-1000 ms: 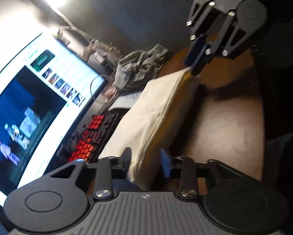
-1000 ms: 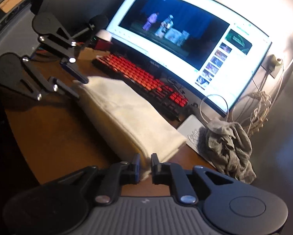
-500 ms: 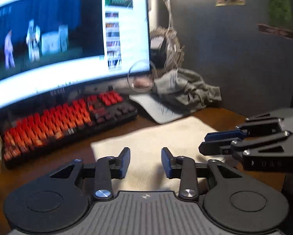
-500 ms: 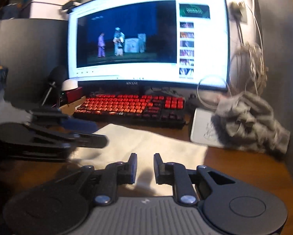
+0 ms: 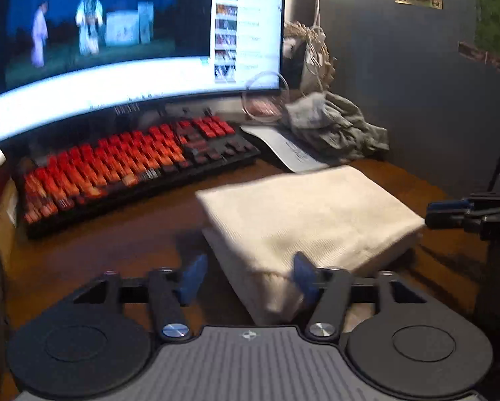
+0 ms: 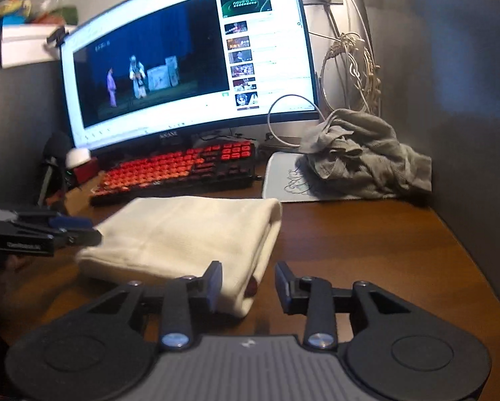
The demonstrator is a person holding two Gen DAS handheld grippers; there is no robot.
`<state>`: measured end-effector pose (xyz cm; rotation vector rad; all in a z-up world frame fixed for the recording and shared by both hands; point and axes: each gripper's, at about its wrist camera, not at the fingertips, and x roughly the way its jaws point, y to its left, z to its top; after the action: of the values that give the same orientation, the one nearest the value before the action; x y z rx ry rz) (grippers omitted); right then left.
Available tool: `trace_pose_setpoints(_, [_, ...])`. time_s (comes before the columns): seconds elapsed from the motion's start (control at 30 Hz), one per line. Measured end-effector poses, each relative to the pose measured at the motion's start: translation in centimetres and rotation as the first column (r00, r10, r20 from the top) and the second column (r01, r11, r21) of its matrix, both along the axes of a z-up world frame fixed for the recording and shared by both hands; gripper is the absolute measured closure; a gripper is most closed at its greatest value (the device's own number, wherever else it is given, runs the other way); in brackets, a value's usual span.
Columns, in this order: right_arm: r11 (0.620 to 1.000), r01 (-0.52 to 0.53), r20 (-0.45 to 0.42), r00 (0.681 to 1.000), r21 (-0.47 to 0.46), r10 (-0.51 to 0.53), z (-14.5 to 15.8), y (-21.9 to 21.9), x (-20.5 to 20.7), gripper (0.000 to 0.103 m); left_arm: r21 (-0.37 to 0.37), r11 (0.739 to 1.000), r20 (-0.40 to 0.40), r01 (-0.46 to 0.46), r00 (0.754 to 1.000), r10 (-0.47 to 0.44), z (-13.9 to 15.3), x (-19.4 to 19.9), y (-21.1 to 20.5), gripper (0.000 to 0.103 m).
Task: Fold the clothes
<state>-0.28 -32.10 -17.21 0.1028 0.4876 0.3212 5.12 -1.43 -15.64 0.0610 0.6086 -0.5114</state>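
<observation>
A folded cream cloth [image 5: 310, 220] [image 6: 189, 234] lies flat on the brown desk [image 6: 366, 250]. My left gripper [image 5: 250, 279] is at its near left corner, jaws opening. The corner lies between the blue pads [image 5: 193, 277] without being pinched. My right gripper [image 6: 248, 285] is at the cloth's near right corner, jaws also opening, with the folded edge beside its left pad [image 6: 214, 284]. Each gripper shows in the other's view, the right gripper [image 5: 450, 214] and the left gripper [image 6: 66, 230]. A crumpled grey garment [image 5: 333, 127] [image 6: 366, 160] sits at the back right.
A red-lit keyboard [image 6: 179, 173] and a lit monitor [image 6: 189, 60] stand behind the cloth. A pale mat [image 6: 283, 180] lies under the grey garment. Cables [image 6: 350, 67] hang by the dark wall on the right. A microphone [image 6: 54, 160] stands at the back left.
Both wrists have rolled level. The cloth, held up on edge between the two grippers a second ago, now lies flat on the desk, and both sets of jaws have widened off it.
</observation>
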Motion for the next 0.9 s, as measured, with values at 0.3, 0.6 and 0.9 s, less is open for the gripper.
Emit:
trace_pose_setpoints(0.3, [0.976, -0.085, -0.030, 0.996, -0.201, 0.081, -1.4, 3.8, 0.3, 0.069, -0.204, 0.977, -0.177, 0.060, 0.980, -0.097, -0.9, 2.0, 2.0, 0.066])
trace_pose_setpoints(0.6, [0.968, 0.031, -0.083, 0.995, -0.248, -0.053, -1.4, 1.4, 5.1, 0.082, -0.132, 0.977, -0.154, 0.165, 0.971, -0.185, -0.9, -0.9, -2.9, 0.066])
trace_pose_setpoints(0.9, [0.961, -0.007, -0.115, 0.993, -0.277, -0.026, -0.3, 2.5, 11.3, 0.089, -0.083, 0.969, -0.117, 0.231, 0.964, -0.240, -1.6, -2.4, -8.8, 0.063])
